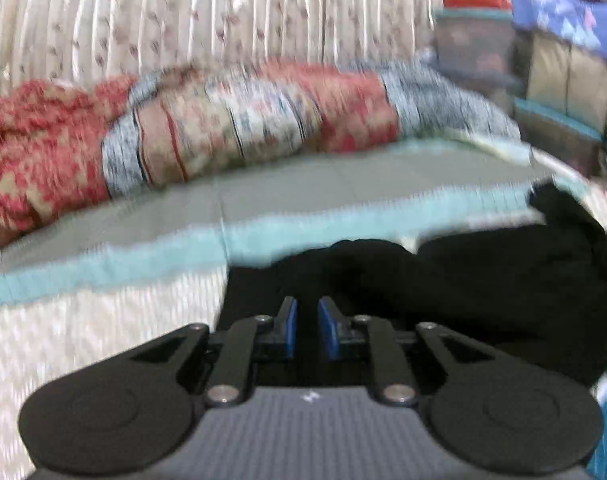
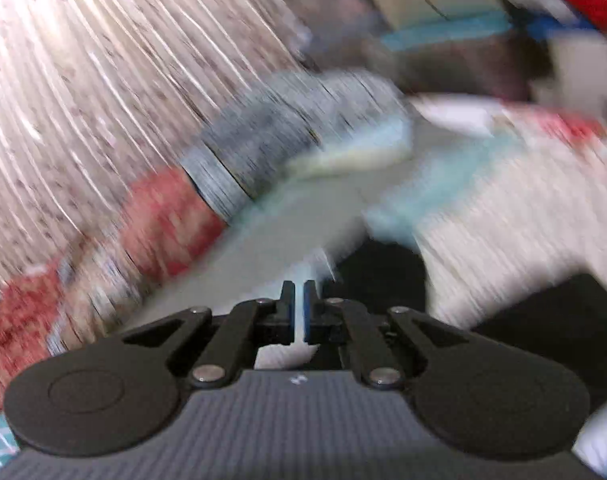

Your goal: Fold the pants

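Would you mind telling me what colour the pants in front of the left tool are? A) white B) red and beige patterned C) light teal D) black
D: the pants lying on the bed just past the left tool are plain black.

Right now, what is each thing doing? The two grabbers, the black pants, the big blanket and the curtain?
Left gripper: nearly shut, black cloth between its pads.
Right gripper: shut; whether it holds cloth is too blurred to tell.
Black pants: rumpled on the bed, not folded flat.
Patterned blanket: bunched up along the back of the bed.
Curtain: hanging drawn behind the bed.
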`<state>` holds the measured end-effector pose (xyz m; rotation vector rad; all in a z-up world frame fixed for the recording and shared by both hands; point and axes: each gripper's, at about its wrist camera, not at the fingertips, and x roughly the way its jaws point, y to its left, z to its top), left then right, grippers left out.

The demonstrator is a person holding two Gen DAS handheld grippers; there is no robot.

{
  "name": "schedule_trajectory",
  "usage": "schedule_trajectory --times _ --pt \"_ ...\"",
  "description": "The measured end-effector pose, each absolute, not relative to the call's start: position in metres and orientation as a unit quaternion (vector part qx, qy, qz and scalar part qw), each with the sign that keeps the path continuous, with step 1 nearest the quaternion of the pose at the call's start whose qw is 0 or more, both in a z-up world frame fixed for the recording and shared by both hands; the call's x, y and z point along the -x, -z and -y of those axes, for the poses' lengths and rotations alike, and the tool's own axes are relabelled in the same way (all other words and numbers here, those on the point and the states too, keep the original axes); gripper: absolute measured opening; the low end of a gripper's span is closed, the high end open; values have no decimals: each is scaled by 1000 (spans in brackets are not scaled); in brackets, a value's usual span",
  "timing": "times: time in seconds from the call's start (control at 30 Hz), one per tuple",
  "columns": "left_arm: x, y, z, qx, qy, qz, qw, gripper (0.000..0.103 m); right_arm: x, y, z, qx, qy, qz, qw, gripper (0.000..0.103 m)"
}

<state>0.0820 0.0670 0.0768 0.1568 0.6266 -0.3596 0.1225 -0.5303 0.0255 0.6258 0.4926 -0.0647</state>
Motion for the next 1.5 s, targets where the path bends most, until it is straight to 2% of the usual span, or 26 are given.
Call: schedule_trajectory --times 0.1,0.17,0.2,0.23,0.27,0.3,0.33,0.37,0.47,0.5,0.53,0.6,0.63,0.67,0.73,0.8,0.87,0.9,0.93,1.0,1.03,1.23,1.37,1.5 --pt "-83 -82 -85 -58 156 -321 932 17 -115 -10 531 -303 61 -262 914 9" --pt "-96 -94 -100 -29 132 -316 939 34 -117 -13 529 -300 65 -258 916 9" --pt "-106 -99 -105 -17 127 -310 942 51 -121 -16 527 -297 61 -252 919 9" --pt "-118 -103 -108 -11 130 -306 943 59 -122 -17 526 -295 56 -249 921 9" --pt "-135 -104 -106 -14 135 -306 942 61 -128 -21 521 -292 49 -247 923 9" --pt "-150 -101 -103 -25 134 -312 940 74 -126 -19 522 -289 45 -246 924 10" --pt "-168 -95 -96 -45 131 -323 936 99 -132 -21 519 -286 40 -246 925 10" --pt "-187 -85 -91 -62 123 -337 931 103 -137 -22 514 -281 35 -246 927 10" --pt "-228 -51 -80 -62 117 -391 911 96 -153 -21 510 -253 32 -247 935 15" --pt "-238 -41 -75 -52 128 -408 902 87 -161 -23 511 -241 35 -249 937 16" --pt "-243 -34 -70 -47 140 -419 896 63 -171 -25 512 -227 41 -250 940 18" --pt "-239 -22 -51 -73 155 -425 889 29 -196 -30 515 -191 50 -254 947 22" --pt "-230 -21 -42 -100 145 -405 897 19 -209 -32 515 -170 50 -258 950 30" --pt "-223 -23 -38 -111 145 -392 902 17 -222 -32 514 -151 49 -262 952 37" --pt "-209 -33 -43 -90 146 -372 912 13 -251 -31 513 -129 39 -278 951 44" --pt "-189 -50 -60 -52 139 -344 927 12 -274 -26 508 -118 26 -302 946 46" --pt "-175 -64 -73 -30 125 -322 938 12 -296 -14 494 -84 1 -336 938 61" --pt "-170 -69 -80 -18 118 -316 941 12 -306 -3 485 -52 0 -356 933 63" --pt "-162 -74 -88 -3 110 -310 944 12 -314 6 479 -26 14 -374 927 60" --pt "-153 -82 -98 16 95 -304 948 12 -326 25 482 1 58 -405 912 14" --pt "-149 -85 -103 21 86 -301 949 12 -324 24 491 -16 67 -397 915 7" --pt "-140 -103 -129 65 54 -270 959 12 -233 -68 588 -198 120 -219 948 7" --pt "-132 -107 -147 131 28 -251 959 12 -162 -131 641 -254 148 -120 948 7" --pt "-137 -102 -170 216 3 -242 946 12 -135 -163 655 -265 167 -68 947 7"
